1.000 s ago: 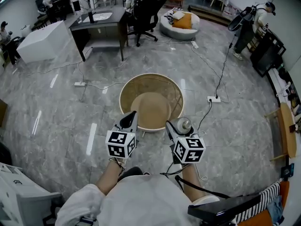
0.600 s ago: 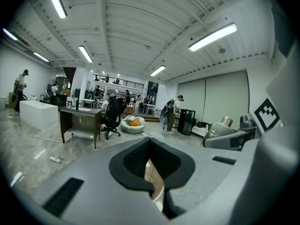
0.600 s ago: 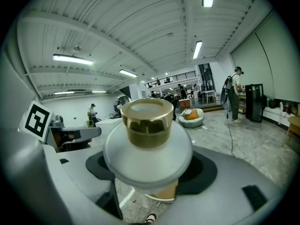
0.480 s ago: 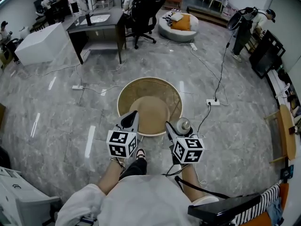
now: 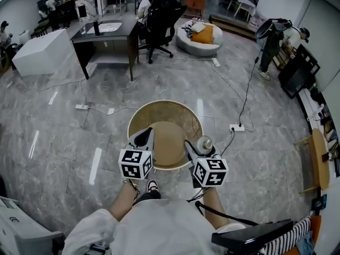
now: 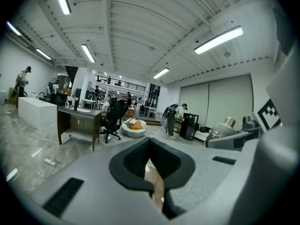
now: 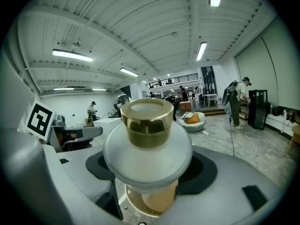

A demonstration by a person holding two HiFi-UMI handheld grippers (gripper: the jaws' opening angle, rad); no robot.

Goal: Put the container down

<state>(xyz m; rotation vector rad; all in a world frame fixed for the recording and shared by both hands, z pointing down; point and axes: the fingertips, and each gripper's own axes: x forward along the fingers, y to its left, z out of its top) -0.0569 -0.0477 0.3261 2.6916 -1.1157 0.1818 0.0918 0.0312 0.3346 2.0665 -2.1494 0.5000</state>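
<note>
My right gripper [image 5: 197,145] is shut on the container [image 5: 204,143], a white jar with a shiny gold cap. In the right gripper view the container [image 7: 147,125] stands upright between the jaws of the right gripper [image 7: 151,175], cap on top. My left gripper [image 5: 144,137] is shut and holds nothing; in the left gripper view the left gripper [image 6: 151,165] shows its jaws meeting around an empty notch. Both grippers hang over the near rim of a round tan basket-like table [image 5: 166,104] on the grey floor.
A power strip [image 5: 235,127] with cables lies on the floor right of the round table. Farther off stand a dark desk [image 5: 103,31], an office chair [image 5: 159,17], a round cushion seat [image 5: 199,33] and a white box [image 5: 40,52]. A person [image 5: 271,39] stands far right.
The person has stepped forward, so the round table is closer and both grippers now hang over its near rim. The right gripper still holds the container; the left stays shut.
</note>
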